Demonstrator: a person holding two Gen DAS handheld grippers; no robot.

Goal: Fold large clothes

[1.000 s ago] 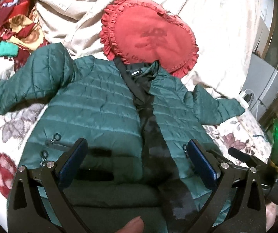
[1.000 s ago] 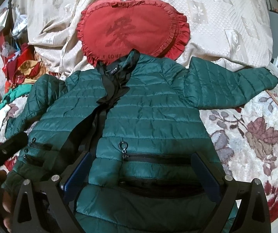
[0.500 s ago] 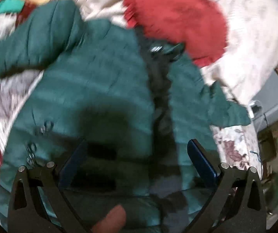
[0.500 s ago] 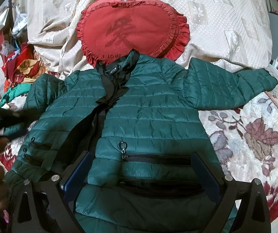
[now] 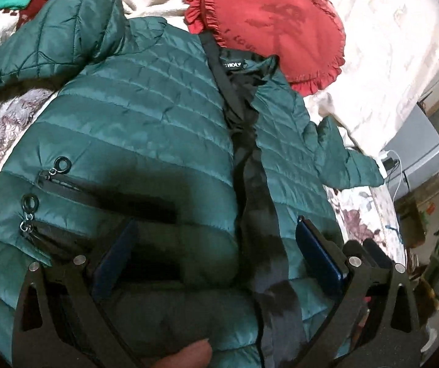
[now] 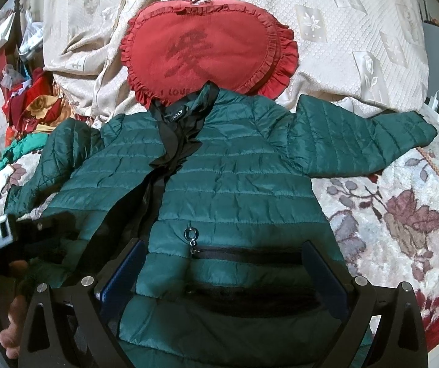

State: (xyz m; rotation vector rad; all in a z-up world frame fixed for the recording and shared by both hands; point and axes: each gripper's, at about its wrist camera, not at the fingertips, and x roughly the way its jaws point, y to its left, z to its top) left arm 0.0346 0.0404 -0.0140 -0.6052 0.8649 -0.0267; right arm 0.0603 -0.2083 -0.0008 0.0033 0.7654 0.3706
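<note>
Jacket (image 6: 237,184) green, quilted, spread flat, sleeves out.

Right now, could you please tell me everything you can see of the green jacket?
The green jacket is a shiny quilted puffer with a black lining and a black label at the collar. It lies front up and unzipped on the floral bedspread, both sleeves spread outward, its collar overlapping the red heart pillow. Ring pulls hang from its black pocket zippers. Both tongs, left and right, are open over its lower front; whether they touch it is unclear.
</note>
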